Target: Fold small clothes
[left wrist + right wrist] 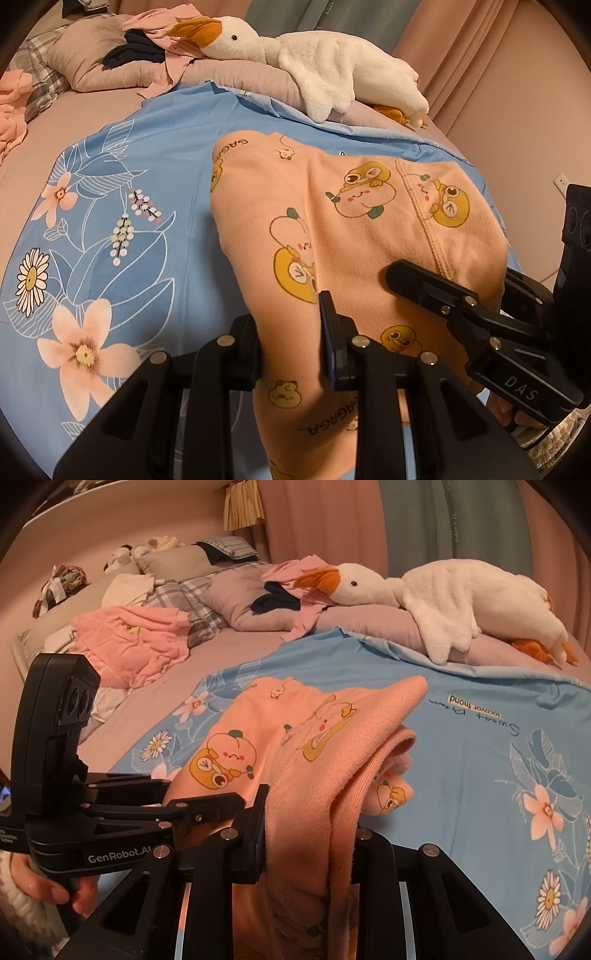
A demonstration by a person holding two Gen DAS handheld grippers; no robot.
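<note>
Item: peach printed garment (332, 229), small, fleece-like, cartoon fruit-and-duck motif, lying on the blue floral sheet (155, 184) spread over the bed. Landmark: the garment. Nearest, at its near hem: left tool (291, 343), fingers closed on a pinch of the cloth, fabric passing between them. Beside it, at the garment's right near edge: right tool (306, 830), fingers likewise clamped on a thick bunched fold of the same cloth, several layers showing at the edge. Condition: near portion lifted and draped from both tools; far portion resting on the sheet; a doubled layer visible along the right side. Progress, by judgement: fold under way, roughly mid-stage; at least one layer appears turned over, but the piece is not yet laid flat or squared, and both tools have yet to release. Beyond the garment: the sheet's far edge, then a white plush goose (314, 62) on mauve pillows. Far left of the garment: a crumpled pink garment (136, 646) and further loose clothes, apparently unfolded and awaiting attention.
</note>
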